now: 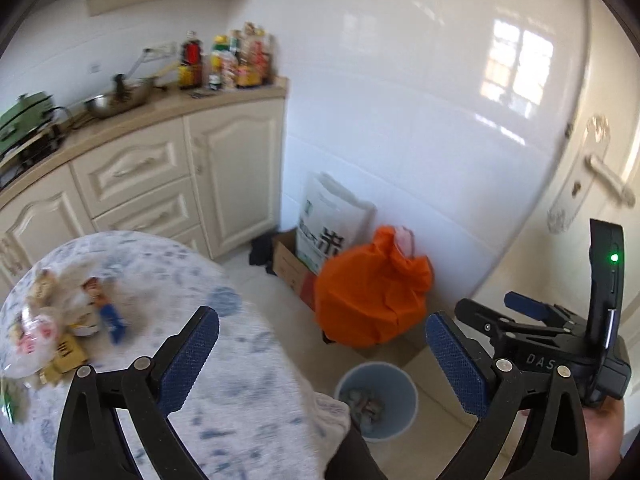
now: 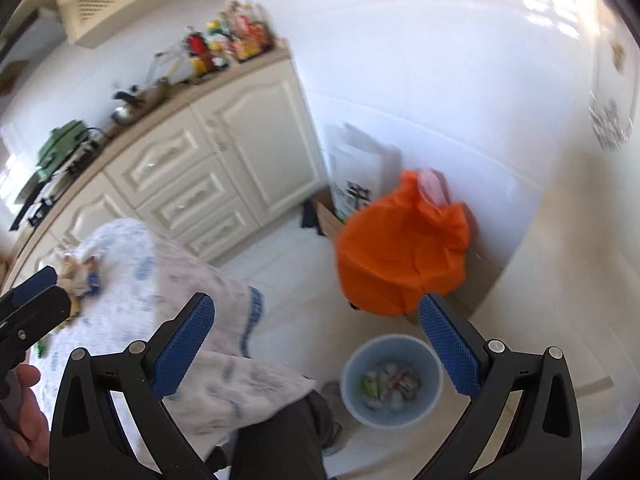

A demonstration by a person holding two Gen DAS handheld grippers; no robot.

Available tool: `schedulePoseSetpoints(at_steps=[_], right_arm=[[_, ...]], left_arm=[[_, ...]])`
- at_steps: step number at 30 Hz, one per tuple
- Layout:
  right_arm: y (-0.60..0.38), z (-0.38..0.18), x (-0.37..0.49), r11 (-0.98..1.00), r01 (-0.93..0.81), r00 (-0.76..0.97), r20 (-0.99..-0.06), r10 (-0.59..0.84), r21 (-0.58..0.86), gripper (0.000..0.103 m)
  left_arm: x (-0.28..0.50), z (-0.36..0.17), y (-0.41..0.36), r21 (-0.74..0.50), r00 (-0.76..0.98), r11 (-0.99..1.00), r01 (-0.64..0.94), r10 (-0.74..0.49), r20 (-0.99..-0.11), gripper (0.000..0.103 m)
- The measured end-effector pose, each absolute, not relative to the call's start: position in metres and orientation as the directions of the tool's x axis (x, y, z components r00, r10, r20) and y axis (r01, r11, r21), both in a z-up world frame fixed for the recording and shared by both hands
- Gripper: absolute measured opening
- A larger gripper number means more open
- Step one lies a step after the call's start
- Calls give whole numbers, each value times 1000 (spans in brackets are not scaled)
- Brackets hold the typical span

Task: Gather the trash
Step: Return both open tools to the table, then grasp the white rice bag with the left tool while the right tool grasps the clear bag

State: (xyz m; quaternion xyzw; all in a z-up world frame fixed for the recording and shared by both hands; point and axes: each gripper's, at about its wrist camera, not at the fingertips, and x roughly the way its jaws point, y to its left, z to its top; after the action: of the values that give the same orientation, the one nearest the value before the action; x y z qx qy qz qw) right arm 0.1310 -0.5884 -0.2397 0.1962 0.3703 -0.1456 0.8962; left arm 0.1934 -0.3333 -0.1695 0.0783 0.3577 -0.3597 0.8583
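Trash [image 1: 60,320] lies heaped on the table [image 1: 240,400] at nine o'clock, the bin [image 1: 376,400] waiting below at six, so both the left gripper [image 1: 322,344] and right gripper [image 2: 316,332] hang wide open, empty.

Both wrist views look down from above the table [image 1: 248,360], sharing the blue bin [image 2: 394,380] and cabinets [image 1: 236,168].

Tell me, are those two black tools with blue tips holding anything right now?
No. The left tool and the right tool are both open with nothing between their tips; the trash lies on the table and in the bin.
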Motion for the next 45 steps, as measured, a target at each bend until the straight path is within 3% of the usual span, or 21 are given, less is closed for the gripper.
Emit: schedulePoseSetpoints(at_steps=[15, 28, 36, 45], right_arm=[[-450, -163, 177, 977, 88, 801, -597, 47, 195, 103], [-340, -141, 198, 977, -152, 814, -541, 211, 152, 103], [-284, -160, 222, 956, -262, 758, -585, 289, 132, 103], [-247, -198, 262, 947, -302, 678, -673, 296, 113, 103]], left_arm=[[163, -116, -173, -156, 693, 853, 498, -500, -520, 102], [121, -106, -47, -120, 849, 957, 263, -289, -441, 102], [131, -142, 6, -118, 848, 989, 88, -136, -513, 102], [188, -167, 26, -123, 793, 992, 8, -81, -604, 102]])
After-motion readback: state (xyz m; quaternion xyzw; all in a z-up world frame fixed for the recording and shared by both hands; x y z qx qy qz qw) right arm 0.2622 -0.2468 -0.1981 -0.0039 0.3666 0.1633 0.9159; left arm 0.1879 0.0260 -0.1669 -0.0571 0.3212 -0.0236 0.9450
